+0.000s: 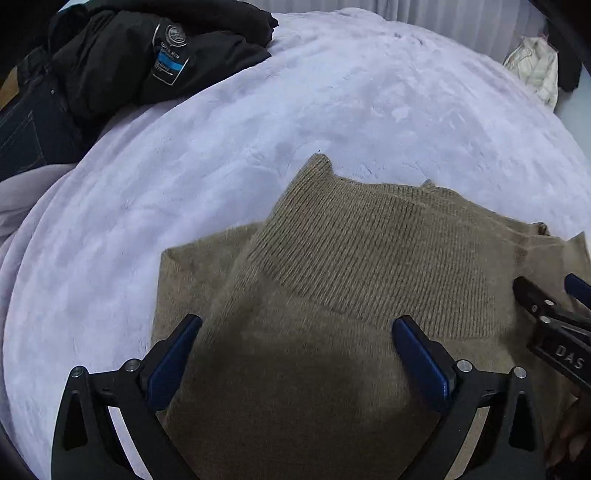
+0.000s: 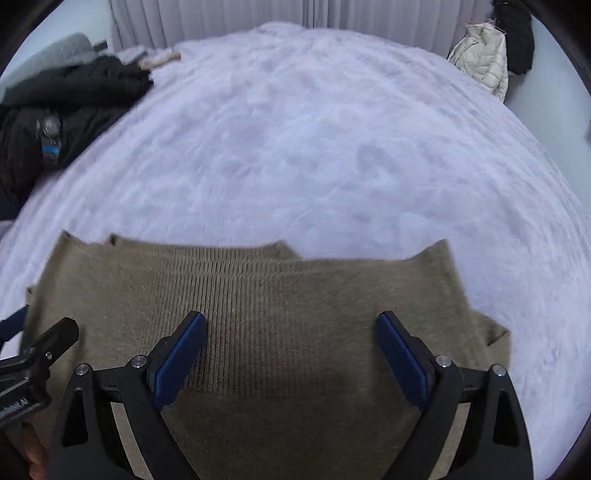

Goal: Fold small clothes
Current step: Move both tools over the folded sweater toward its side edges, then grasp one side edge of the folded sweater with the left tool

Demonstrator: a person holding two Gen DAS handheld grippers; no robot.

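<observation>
A tan knitted sweater (image 1: pixel 351 266) lies folded on the pale lilac bed cover (image 1: pixel 258 129), its ribbed band on top. My left gripper (image 1: pixel 295 328) hovers open over its near left part, blue pads wide apart with nothing between them. The right gripper (image 1: pixel 554 295) shows at the right edge of the left wrist view. In the right wrist view the sweater (image 2: pixel 295 295) fills the foreground. My right gripper (image 2: pixel 290 325) is open above the ribbed area. The left gripper (image 2: pixel 37 343) pokes in from the left edge there.
A black jacket (image 1: pixel 147 55) with a blue label and dark jeans (image 1: pixel 26 122) lie at the bed's far left. A cream padded jacket (image 2: pixel 484 55) hangs at the far right beside a dark garment (image 2: pixel 517 33). Curtains (image 2: pixel 258 14) close off the back. The bed cover (image 2: pixel 314 147) stretches beyond the sweater.
</observation>
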